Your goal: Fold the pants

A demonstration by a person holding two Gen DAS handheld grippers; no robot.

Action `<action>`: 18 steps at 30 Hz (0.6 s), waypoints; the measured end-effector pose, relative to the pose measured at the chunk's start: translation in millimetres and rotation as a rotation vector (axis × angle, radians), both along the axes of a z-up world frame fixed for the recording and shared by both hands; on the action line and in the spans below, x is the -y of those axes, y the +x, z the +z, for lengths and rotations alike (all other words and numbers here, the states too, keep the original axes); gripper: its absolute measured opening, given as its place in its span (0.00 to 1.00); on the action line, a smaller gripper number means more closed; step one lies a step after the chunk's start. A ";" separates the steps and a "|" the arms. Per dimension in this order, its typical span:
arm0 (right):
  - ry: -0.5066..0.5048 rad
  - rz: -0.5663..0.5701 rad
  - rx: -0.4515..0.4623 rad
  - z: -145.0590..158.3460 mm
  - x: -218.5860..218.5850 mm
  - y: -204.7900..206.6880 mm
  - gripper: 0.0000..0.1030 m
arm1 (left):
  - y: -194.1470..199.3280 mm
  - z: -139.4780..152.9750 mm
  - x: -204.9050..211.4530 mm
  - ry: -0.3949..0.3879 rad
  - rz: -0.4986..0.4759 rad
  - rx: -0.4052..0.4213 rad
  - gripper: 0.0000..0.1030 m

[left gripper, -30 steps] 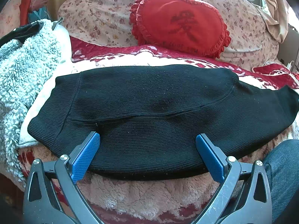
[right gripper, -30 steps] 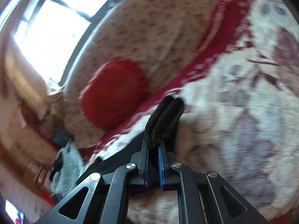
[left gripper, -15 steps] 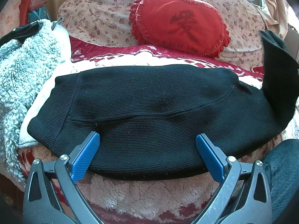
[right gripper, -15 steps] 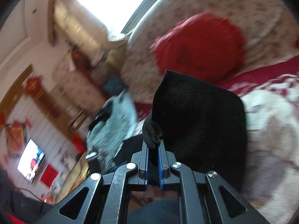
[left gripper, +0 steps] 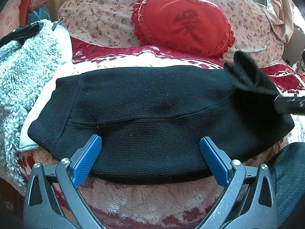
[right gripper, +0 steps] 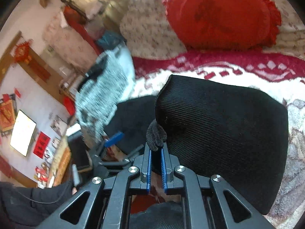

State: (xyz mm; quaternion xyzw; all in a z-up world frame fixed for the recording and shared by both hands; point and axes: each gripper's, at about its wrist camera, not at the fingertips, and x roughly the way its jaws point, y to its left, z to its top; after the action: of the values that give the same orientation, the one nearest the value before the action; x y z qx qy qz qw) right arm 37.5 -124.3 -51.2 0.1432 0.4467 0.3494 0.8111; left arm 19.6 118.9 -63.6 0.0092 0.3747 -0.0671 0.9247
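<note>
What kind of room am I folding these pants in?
Most likely a lived-in home bedroom or sitting room: floral pillow, red heart cushion and plush blanket under the black pants.

The black ribbed pants [left gripper: 152, 114] lie spread across a fleecy red-and-cream blanket [left gripper: 148, 196] on the bed, their right end lifted and doubled back over the rest, where part of the right gripper [left gripper: 289, 105] enters from the picture's right edge. The left gripper [left gripper: 150, 152] hangs at the near hem with its jaws wide apart, the blue pads [left gripper: 85, 164] resting at the cloth's edge without pinching it. Behind the pants a red heart-shaped cushion [left gripper: 183, 22] leans on a floral pillow [left gripper: 106, 19], and a pale fluffy garment [left gripper: 24, 66] lies at the left.
</note>
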 end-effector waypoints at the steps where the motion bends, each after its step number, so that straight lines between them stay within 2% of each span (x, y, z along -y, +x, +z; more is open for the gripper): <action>1: -0.009 -0.005 -0.026 -3.6 1.2 2.9 0.09 | 0.0 -0.2 0.3 0.001 0.001 -0.001 0.99; 4: -0.018 -0.007 -0.027 -3.2 -0.2 4.0 0.12 | 0.1 0.0 -0.2 0.000 -0.001 0.000 0.99; 5: -0.018 -0.001 -0.016 -1.5 -1.1 2.7 0.20 | 0.1 0.0 0.0 0.001 -0.001 -0.002 0.99; 6: -0.020 0.006 -0.010 -0.1 -2.1 1.0 0.36 | 0.2 0.1 0.0 0.000 0.000 -0.002 0.99; 8: 0.000 0.025 0.006 3.5 -1.8 -4.2 0.48 | 0.8 1.0 0.0 0.001 -0.003 -0.011 0.99; 11: 0.050 0.029 0.064 14.6 9.2 -16.0 0.47 | -3.4 11.3 -2.8 -0.039 -0.021 -0.002 0.99; 13: 0.068 -0.044 0.150 26.0 35.5 -29.1 0.47 | -11.2 27.0 -2.0 -0.084 -0.058 0.054 0.99; 16: 0.018 -0.258 0.252 36.0 89.1 -46.1 0.47 | -26.3 52.1 19.6 -0.092 -0.202 0.157 0.99; 17: -0.021 -0.320 0.270 36.4 102.6 -50.5 0.45 | -29.8 58.5 32.7 -0.093 -0.278 0.174 0.99; 18: -0.060 -0.365 0.274 34.2 114.1 -54.5 0.37 | -32.1 63.5 46.6 -0.098 -0.354 0.182 0.99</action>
State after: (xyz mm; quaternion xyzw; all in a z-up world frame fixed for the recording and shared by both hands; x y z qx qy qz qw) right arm -17.0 -238.4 -17.0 0.1485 0.3092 0.1994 0.9179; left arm -12.5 72.3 -0.1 0.0359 0.2784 -0.2455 0.9279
